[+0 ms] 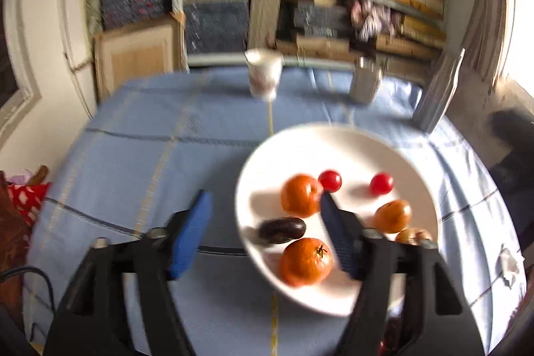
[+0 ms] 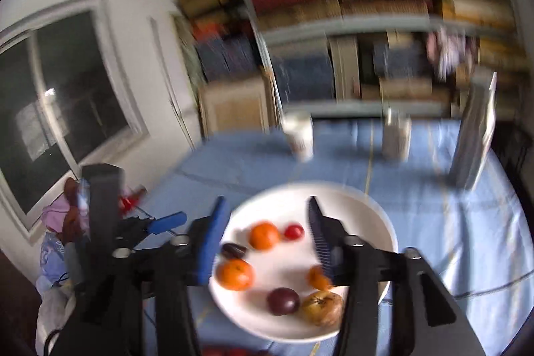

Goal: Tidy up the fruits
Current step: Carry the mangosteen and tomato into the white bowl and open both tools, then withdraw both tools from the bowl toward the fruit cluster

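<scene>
A white plate (image 1: 333, 149) on the blue tablecloth holds three oranges (image 1: 300, 196), two red cherry tomatoes (image 1: 329, 181), a dark oblong fruit (image 1: 282, 230) and a yellowish fruit (image 1: 412, 236). My left gripper (image 1: 264, 196) hovers open over the plate's left rim with nothing gripped. In the right wrist view the same plate (image 2: 350, 209) also shows a purple plum (image 2: 283, 301) beside the yellow-brown fruit (image 2: 323, 307). My right gripper (image 2: 266, 201) stands open above the plate, empty. Both views are blurred.
At the table's far edge stand a white cup (image 1: 263, 75), a metal tumbler (image 1: 365, 79) and a silver pouch (image 1: 437, 95). Stacked shelves rise behind. Clothes lie heaped off the table's left side (image 2: 66, 216). Something red shows at the bottom edge (image 2: 220, 351).
</scene>
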Motion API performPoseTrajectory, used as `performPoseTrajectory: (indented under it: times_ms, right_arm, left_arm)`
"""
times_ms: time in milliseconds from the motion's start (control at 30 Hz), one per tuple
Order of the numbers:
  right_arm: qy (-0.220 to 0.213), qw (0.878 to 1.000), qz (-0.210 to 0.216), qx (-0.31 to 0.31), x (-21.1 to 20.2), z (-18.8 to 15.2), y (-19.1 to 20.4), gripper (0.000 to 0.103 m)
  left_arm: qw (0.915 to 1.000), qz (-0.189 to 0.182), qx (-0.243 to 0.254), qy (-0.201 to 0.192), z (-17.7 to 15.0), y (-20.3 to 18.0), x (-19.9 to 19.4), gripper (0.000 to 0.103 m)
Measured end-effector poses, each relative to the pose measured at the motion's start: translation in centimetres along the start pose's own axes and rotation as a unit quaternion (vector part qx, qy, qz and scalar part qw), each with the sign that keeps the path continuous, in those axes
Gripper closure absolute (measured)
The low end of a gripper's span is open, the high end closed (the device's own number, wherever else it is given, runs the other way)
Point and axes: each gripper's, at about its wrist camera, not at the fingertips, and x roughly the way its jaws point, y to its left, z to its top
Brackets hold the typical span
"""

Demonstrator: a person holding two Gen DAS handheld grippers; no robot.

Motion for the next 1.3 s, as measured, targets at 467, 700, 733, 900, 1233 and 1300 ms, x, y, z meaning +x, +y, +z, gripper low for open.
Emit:
performPoseTrajectory:
  times_ms: [467,700,733,900,1233,1300]
  right_arm:
    - [0.013,0.998,-0.052,0.033,-8.3,-15.8,-0.5,0.023]
    - [0.028,0.994,-0.042,0.095,-8.6,-16.9,-2.7,0.015]
    - [0.033,0.994,-0.04,0.093,-8.4,-16.9,-2.6,0.015]
    - [0.032,0.994,-0.039,0.095,-8.3,-16.9,-2.7,0.015]
    - [0.037,0.994,-0.043,0.098,-8.0,-16.9,-2.9,0.015]
    - [0.037,0.993,-0.043,0.1,-8.0,-16.9,-3.0,0.015]
  left_arm:
    - [0.9993,0.001,0.032,0.018,-14.9,0.4,-8.0,0.012]
    - [0.998,-0.023,0.041,0.044,-15.8,0.2,-7.3,0.009]
    - [0.9977,-0.026,0.042,0.047,-15.8,0.1,-7.1,0.009]
    - [0.9961,-0.04,0.055,0.056,-15.7,-0.7,-6.9,0.009]
    - [0.9971,-0.011,0.046,0.059,-15.3,0.1,-6.1,0.004]
    - [0.9964,0.066,0.041,0.036,-15.0,1.2,-6.3,0.005]
